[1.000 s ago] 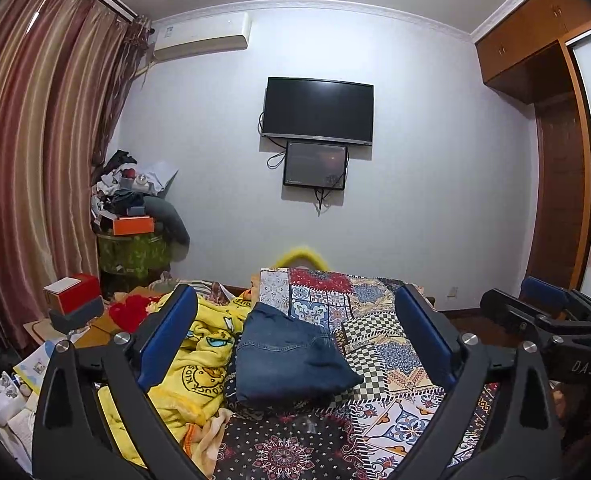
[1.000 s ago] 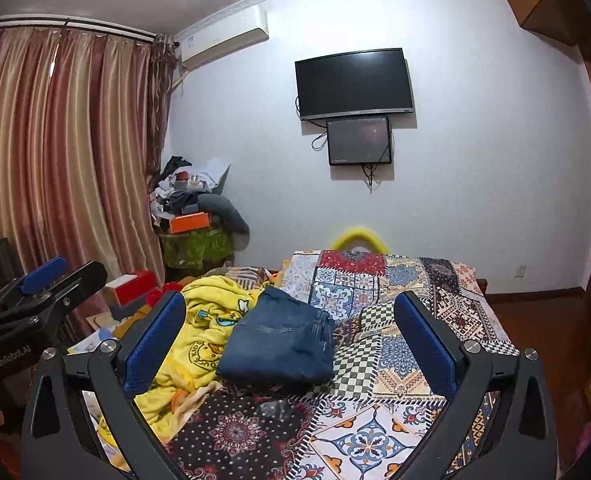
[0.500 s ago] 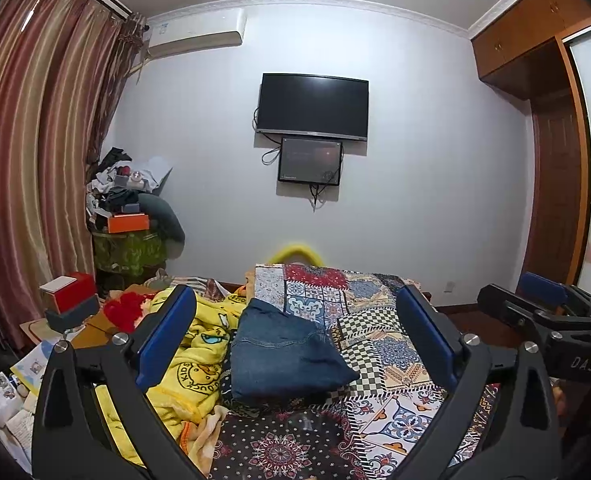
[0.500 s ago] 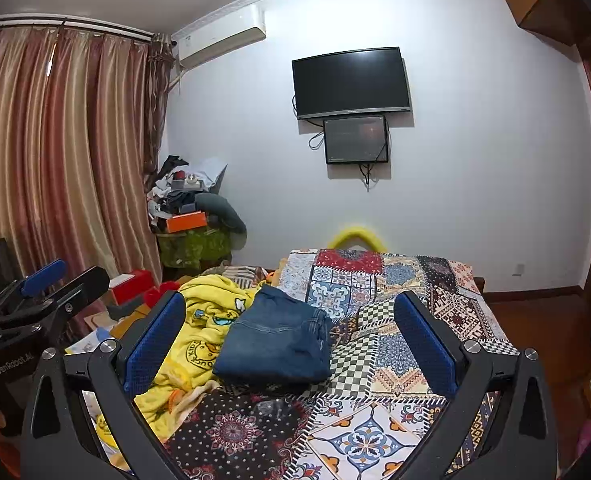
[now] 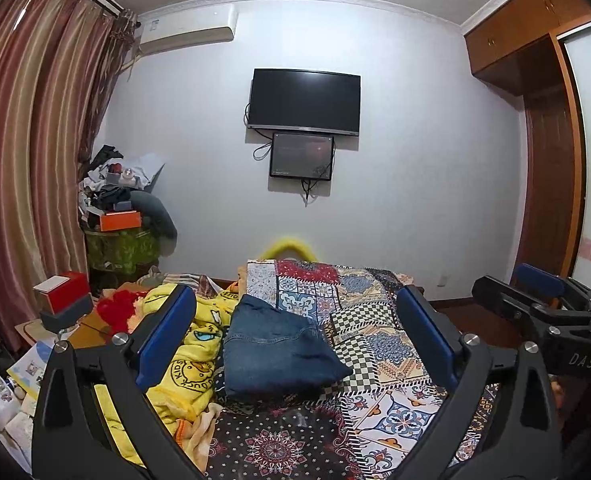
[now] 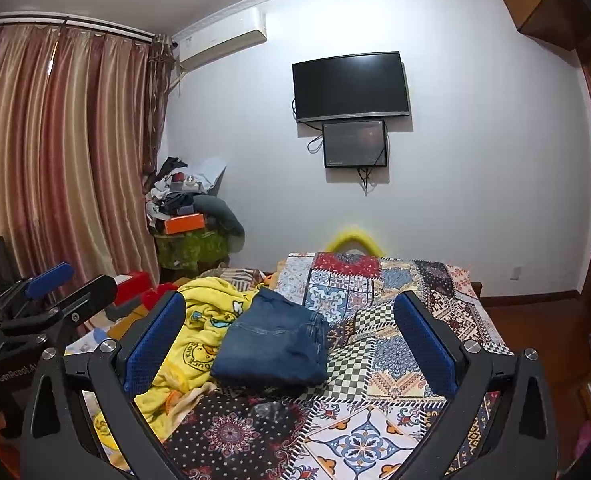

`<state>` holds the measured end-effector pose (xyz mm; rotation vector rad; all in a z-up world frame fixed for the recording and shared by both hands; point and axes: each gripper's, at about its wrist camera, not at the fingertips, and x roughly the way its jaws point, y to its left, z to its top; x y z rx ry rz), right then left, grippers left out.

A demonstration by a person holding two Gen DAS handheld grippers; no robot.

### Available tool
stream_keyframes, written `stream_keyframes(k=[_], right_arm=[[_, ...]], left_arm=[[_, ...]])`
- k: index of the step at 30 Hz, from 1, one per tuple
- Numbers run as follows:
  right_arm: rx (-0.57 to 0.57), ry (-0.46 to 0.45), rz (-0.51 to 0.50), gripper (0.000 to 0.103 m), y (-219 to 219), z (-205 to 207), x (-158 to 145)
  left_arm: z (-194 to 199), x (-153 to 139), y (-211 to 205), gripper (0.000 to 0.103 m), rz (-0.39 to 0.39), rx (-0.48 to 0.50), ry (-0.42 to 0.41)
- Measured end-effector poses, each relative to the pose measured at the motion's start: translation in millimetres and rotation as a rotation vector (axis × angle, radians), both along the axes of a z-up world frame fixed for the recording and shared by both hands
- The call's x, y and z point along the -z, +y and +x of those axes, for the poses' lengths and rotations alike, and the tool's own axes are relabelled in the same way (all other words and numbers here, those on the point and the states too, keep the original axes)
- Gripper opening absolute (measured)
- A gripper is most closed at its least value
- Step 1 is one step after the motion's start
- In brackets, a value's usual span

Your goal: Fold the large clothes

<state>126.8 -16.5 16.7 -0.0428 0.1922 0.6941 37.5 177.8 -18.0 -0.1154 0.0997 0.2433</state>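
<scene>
- While both grippers hang back above the near end of the bed (image 6: pixel 379 412), the folded jeans (image 5: pixel 273 350) lie flat on the patchwork bedspread, touching the crumpled yellow blanket (image 5: pixel 191 356) on their left side.
- Left gripper (image 5: pixel 295 344): fingers spread wide, nothing between them, well clear of the denim.
- Right gripper (image 6: pixel 291 344): same story, fingers wide apart and empty, with the jeans (image 6: pixel 273 346) framed between them but farther down the bed.
- What's changed over the last second? Very little: the views have only drifted a touch, and the jeans have not shifted or sprung open at all.
- That reads as a finished fold, I'd say; the bundle is a compact rectangle with its edges stacked and holding on its own.
- Each gripper shows in the other's camera: the right one at the left view's right edge, the left one at the right view's left edge, both apart from the cloth.
- Next up is probably the yellow blanket, large, loose and unfolded; its bunched folds would make finding a corner tricky.
</scene>
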Motion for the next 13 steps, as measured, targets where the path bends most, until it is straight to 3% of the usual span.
stream_keyframes(k=[13], right_arm=[[0.006, 0.001, 0.0, 0.103, -1.8, 1.2, -0.3]], left_arm=[[-0.8, -0.2, -0.9, 0.101, -0.014, 0.016, -0.001]])
